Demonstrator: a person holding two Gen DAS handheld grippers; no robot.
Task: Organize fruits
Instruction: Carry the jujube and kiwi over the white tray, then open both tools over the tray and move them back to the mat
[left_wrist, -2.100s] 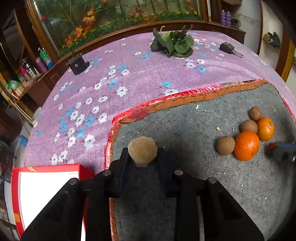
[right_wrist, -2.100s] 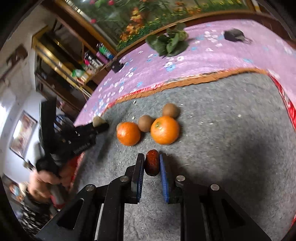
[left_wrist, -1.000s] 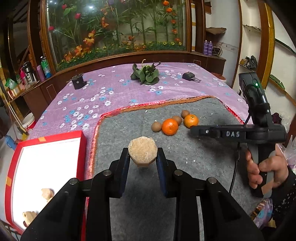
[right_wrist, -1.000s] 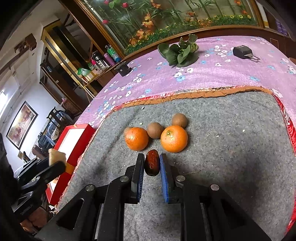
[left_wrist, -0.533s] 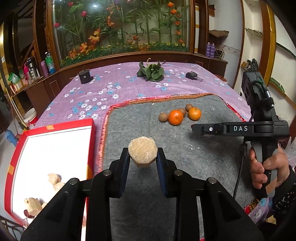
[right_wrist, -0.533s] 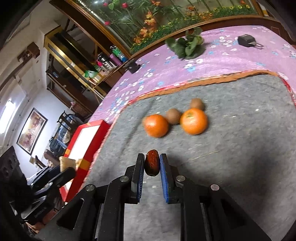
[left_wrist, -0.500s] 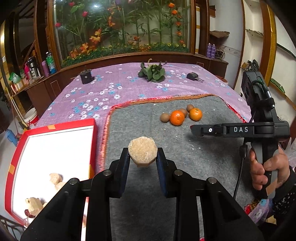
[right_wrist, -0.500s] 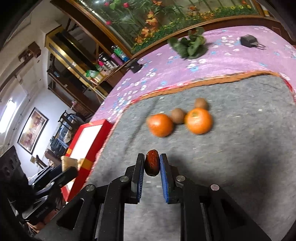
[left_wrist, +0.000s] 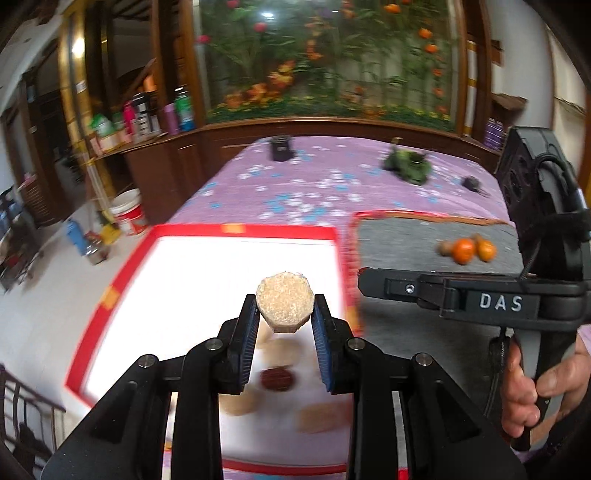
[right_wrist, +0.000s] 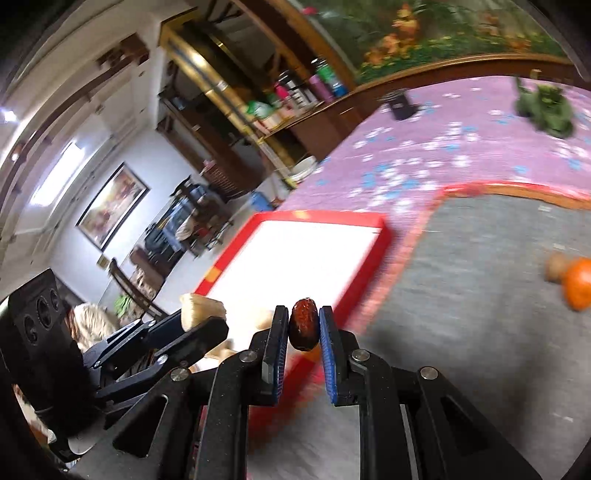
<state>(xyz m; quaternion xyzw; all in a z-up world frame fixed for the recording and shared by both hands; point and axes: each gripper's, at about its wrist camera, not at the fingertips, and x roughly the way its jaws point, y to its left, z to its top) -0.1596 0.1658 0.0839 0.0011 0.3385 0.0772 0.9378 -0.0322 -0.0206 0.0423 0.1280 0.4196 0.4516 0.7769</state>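
1. Two claws each carry one piece. The left claw (left_wrist: 284, 321) is clamped on a tan faceted fruit (left_wrist: 285, 302), pinched between its blue pads and held in the air over the white floor of the red-rimmed tray (left_wrist: 236, 232).
2. The right claw (right_wrist: 303, 341) is closed on a dark red date (right_wrist: 304, 329), which stands upright between the pads, above the tray's near red edge where it meets the grey mat (right_wrist: 480, 314).
3. In the left wrist view the right claw enters from 3 o'clock, its body marked DAS, gripped by the person's right hand (left_wrist: 543, 398); its fingertips and the date are out of sight behind that body.
4. In the right wrist view the left claw reaches in from 8 o'clock with the tan fruit seen side-on.
5. Inside the tray, at 6 o'clock under the left claw, lie one dark red piece (left_wrist: 277, 378) and several pale tan pieces (left_wrist: 320, 417). Blur and the claw fingers stop an exact count.
6. On the mat at 2 o'clock in the left view sit two oranges (left_wrist: 464, 250) and a brown fruit (left_wrist: 444, 248), touching in a cluster; blur may hide another.
7. In the right view the frame edge cuts that cluster to one orange and one brown fruit.
8. One green leafy bunch (left_wrist: 408, 167) lies on the purple flowered cloth (left_wrist: 314, 184) at 1 o'clock.
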